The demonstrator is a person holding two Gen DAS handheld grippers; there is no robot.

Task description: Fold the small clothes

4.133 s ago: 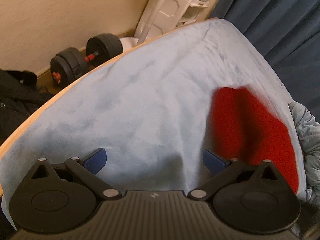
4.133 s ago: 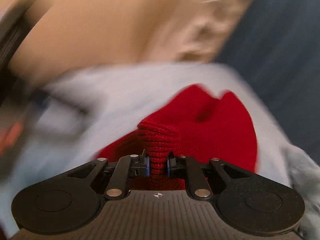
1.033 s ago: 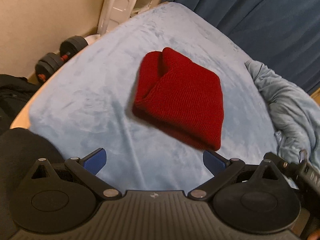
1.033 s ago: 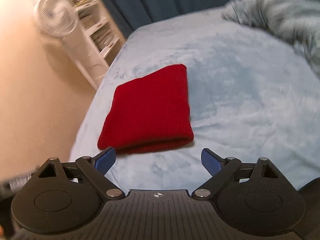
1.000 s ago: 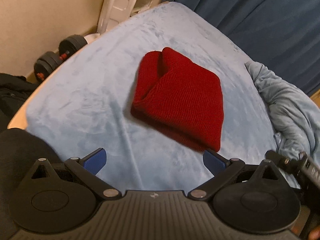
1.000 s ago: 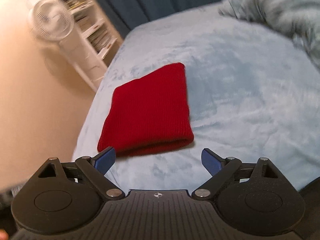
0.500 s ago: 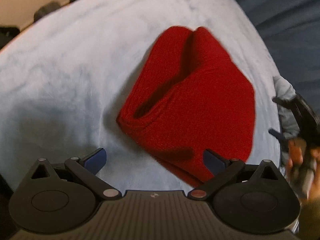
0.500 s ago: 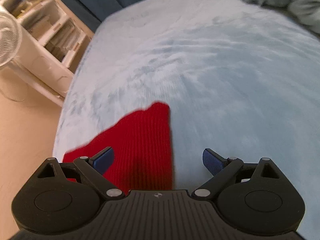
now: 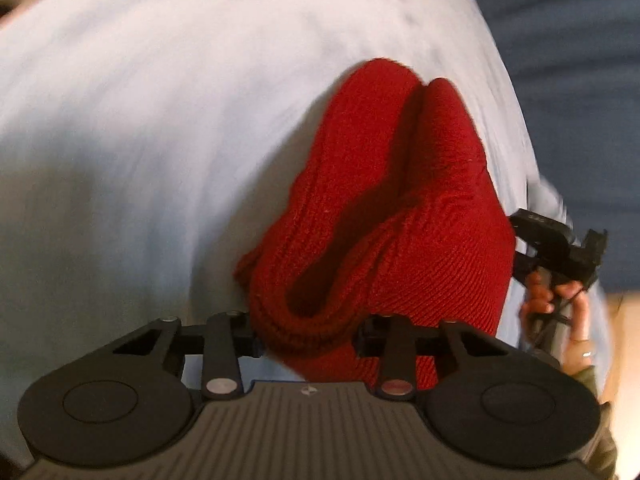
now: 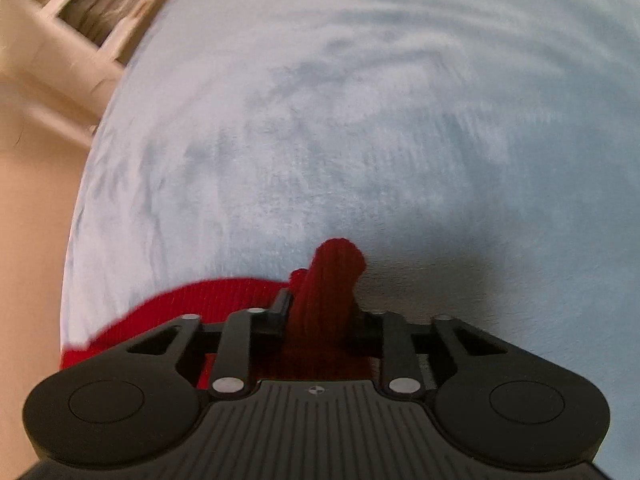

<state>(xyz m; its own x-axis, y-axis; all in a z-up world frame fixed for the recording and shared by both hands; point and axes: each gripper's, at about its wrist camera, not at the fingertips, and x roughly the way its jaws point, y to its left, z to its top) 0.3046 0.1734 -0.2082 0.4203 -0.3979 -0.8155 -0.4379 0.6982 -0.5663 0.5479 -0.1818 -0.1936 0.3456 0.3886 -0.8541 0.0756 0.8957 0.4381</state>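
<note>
A red knit hat (image 9: 400,208) lies folded on the pale blue blanket (image 9: 160,120). My left gripper (image 9: 308,332) is shut on the hat's thick near edge, and the knit bulges up between the jaws. My right gripper (image 10: 318,320) is shut on another corner of the hat (image 10: 324,280), which sticks up between its fingers. The right gripper and the hand holding it also show in the left wrist view (image 9: 556,240), at the hat's right edge.
The blue blanket (image 10: 360,120) covers the whole surface. A white shelf unit (image 10: 72,20) stands past its far left edge. A dark blue curtain (image 9: 580,60) hangs behind the right side.
Both grippers moved down onto the hat and went from open to shut on its edges. The hat's near edge is now bunched and slightly raised.
</note>
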